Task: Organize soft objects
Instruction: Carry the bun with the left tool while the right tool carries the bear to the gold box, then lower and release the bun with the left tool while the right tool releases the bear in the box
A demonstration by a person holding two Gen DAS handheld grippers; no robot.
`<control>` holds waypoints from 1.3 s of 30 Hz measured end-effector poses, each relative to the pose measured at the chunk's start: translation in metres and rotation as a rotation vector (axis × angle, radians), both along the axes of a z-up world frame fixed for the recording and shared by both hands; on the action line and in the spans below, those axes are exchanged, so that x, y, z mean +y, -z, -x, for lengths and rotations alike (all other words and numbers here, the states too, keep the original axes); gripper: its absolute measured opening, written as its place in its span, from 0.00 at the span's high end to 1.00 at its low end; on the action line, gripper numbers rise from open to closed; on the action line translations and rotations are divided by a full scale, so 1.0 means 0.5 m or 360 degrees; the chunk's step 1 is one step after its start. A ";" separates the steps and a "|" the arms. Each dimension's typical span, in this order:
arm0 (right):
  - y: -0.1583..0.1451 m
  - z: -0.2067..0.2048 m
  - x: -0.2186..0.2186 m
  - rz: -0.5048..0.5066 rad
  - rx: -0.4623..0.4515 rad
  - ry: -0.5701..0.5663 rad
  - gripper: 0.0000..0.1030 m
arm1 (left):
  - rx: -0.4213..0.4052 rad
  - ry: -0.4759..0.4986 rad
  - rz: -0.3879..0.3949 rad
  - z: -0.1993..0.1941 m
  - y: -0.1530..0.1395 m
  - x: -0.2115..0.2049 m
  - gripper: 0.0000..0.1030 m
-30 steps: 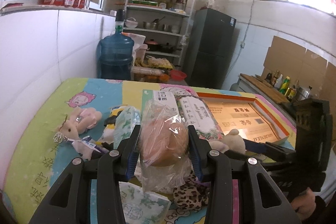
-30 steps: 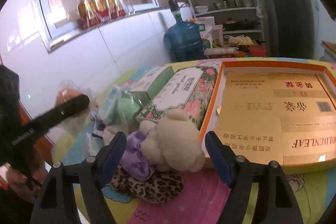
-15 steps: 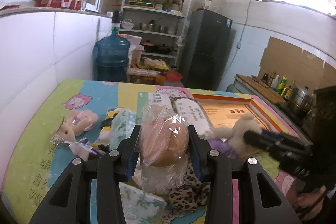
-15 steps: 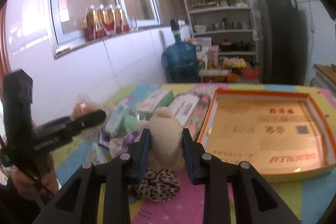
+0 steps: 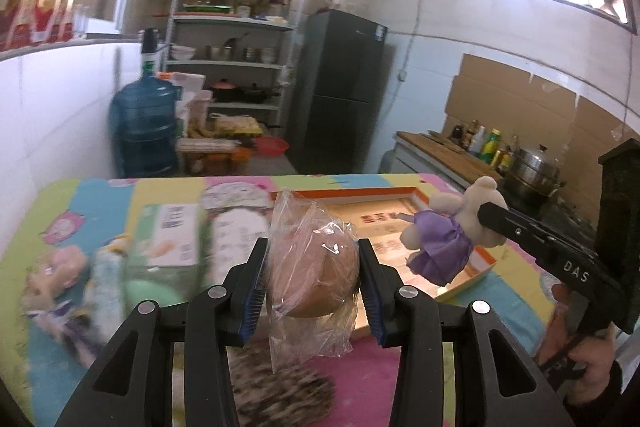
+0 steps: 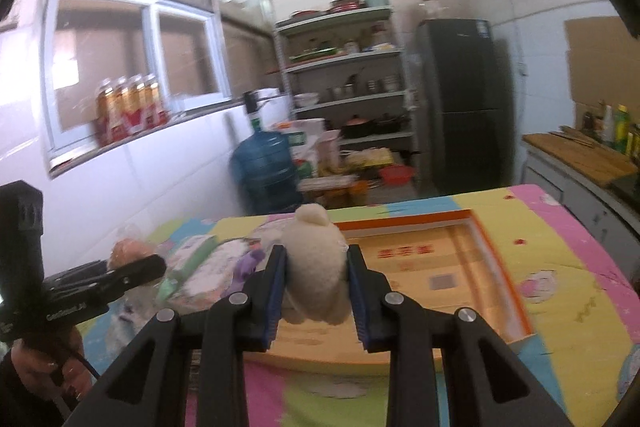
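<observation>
My left gripper [image 5: 312, 267] is shut on a brown bun in a clear plastic bag [image 5: 316, 267], held above the table. My right gripper [image 6: 316, 267] is shut on a cream plush bear [image 6: 314, 263]; the left wrist view shows the bear [image 5: 452, 231] in its purple dress hanging over the near corner of the orange-rimmed cardboard tray [image 5: 476, 275]. The tray [image 6: 496, 263] lies ahead and to the right of the bear. A leopard-print soft item [image 5: 280, 395] lies below the bagged bun.
Tissue packs [image 5: 172, 239], a floral box [image 5: 240, 235] and a pink plush toy [image 5: 56, 267] lie on the colourful tablecloth [image 5: 80, 203] at left. A blue water jug [image 5: 144, 131], shelves [image 5: 236, 67] and a dark fridge [image 5: 340, 91] stand behind the table. A person's hand [image 5: 580, 359] holds the right gripper.
My right gripper closed on the plush bear and lifted it from the table toward the tray. My left gripper with the bagged bun swung right, toward the tray.
</observation>
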State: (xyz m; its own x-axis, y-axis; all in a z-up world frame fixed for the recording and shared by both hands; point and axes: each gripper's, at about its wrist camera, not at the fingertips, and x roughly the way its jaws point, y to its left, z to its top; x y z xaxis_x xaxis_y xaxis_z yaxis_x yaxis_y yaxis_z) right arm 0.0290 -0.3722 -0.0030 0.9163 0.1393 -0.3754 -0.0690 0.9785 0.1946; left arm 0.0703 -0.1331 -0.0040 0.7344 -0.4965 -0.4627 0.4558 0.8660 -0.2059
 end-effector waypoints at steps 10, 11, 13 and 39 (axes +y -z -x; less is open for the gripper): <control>0.054 -0.034 -0.155 -0.0119 0.0090 0.0139 0.70 | 0.0091 0.0103 -0.0014 -0.071 0.035 -0.158 0.58; 0.062 -0.042 -0.164 -0.0127 0.0110 0.0145 0.70 | 0.0107 0.0103 -0.0027 -0.083 0.044 -0.173 0.58; 0.081 -0.059 -0.182 -0.0145 0.0151 0.0150 0.70 | 0.0144 0.0097 -0.0053 -0.105 0.062 -0.199 0.58; 0.163 -0.145 -0.208 -0.0112 0.0406 0.0137 0.57 | 0.0326 0.0023 -0.0199 -0.199 0.168 -0.286 0.29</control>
